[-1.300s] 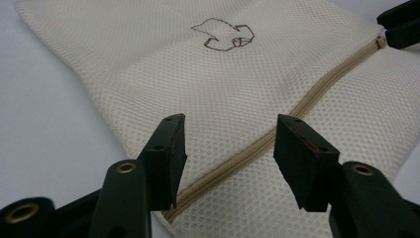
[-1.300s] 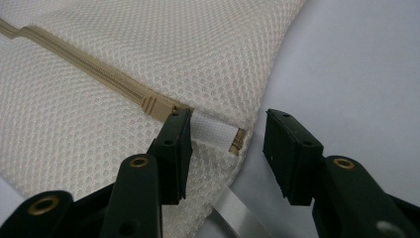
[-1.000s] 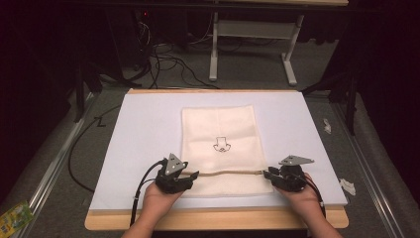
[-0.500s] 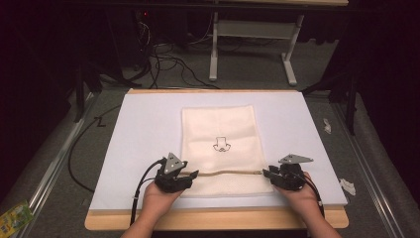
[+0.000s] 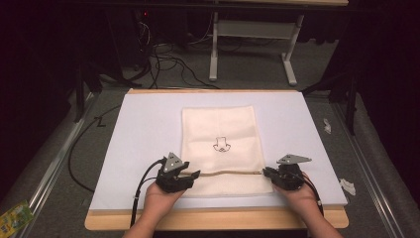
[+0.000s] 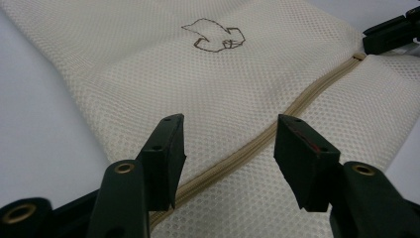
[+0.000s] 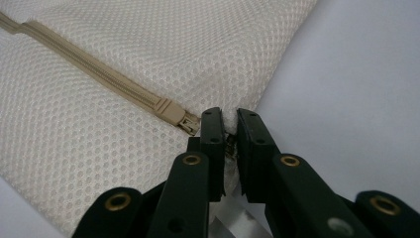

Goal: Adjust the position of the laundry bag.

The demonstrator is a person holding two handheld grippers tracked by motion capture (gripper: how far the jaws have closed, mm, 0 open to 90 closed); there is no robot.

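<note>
Cream mesh zippered laundry bag (image 5: 220,148) lies zipped: right gripper (image 7: 229,121) jaws pinch its edge beside the beige zipper slider (image 7: 176,114), left gripper (image 6: 225,144) jaws gape astride the zipper, opening seemingly unstarted.

Cream mesh zip bag (image 5: 220,144) lying flat on white mat, tan zipper (image 6: 277,126) closed

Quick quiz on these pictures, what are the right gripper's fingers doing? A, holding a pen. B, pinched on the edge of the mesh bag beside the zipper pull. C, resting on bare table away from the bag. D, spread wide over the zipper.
B: in the right gripper view the right gripper has its fingers closed on a fold of the mesh bag at its edge, just beside the zipper pull.
</note>
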